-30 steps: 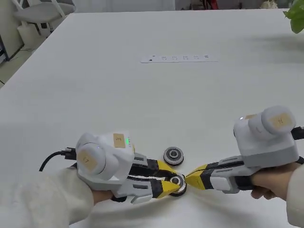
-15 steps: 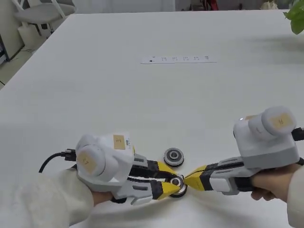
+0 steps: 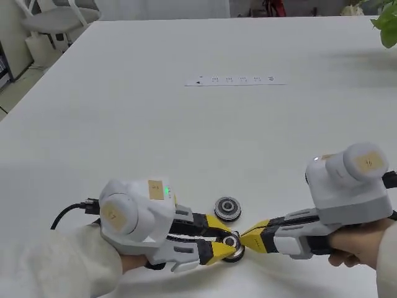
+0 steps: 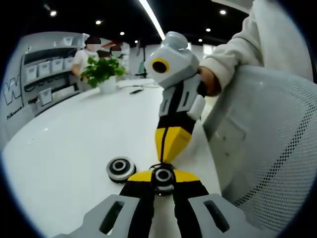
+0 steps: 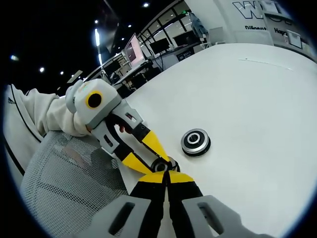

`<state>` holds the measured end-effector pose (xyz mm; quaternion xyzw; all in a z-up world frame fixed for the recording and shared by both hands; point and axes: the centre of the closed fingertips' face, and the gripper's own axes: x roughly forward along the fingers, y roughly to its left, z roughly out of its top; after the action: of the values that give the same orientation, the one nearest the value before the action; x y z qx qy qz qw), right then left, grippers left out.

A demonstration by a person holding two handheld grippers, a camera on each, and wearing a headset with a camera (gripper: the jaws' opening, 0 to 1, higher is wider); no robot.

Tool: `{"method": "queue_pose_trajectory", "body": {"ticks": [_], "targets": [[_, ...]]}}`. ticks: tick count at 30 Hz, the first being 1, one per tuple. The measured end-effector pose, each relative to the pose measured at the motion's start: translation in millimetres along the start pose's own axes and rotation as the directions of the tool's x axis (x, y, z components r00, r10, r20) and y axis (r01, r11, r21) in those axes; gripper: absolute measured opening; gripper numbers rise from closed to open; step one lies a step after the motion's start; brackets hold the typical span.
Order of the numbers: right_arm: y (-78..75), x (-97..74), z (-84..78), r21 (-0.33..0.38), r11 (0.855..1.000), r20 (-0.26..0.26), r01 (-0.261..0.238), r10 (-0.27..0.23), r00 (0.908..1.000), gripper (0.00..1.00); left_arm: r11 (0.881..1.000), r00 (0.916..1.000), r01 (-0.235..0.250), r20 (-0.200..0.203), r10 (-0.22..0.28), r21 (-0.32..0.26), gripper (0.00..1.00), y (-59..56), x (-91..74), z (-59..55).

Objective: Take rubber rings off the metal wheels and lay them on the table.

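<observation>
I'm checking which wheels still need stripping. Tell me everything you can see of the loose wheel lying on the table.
The loose wheel is a small round disc. It has a black rubber ring still around its rim, a silvery metal body in concentric steps and a dark centre hole. It lies flat on the white table, close to the other wheel but apart from it, touching nothing else.

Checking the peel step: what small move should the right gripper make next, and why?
Probably draw the right gripper gently away from the left gripper, peeling outward. The left jaws clamp the wheel, and the right tips, closed, meet its rim; whether they pinch rubber is unclear.
</observation>
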<state>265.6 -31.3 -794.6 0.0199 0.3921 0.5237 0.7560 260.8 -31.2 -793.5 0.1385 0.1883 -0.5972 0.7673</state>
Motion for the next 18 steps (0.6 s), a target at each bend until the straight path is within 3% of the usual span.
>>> {"method": "queue_pose_trajectory", "body": {"ticks": [18], "targets": [[6.0, 0.5, 4.6, -0.006, 1.000, 0.015, -0.023, 0.023, 0.9996, 0.00, 1.000, 1.0000, -0.001, -0.003, 0.001, 0.006, 0.14, -0.8, -0.2, 0.7]]}}
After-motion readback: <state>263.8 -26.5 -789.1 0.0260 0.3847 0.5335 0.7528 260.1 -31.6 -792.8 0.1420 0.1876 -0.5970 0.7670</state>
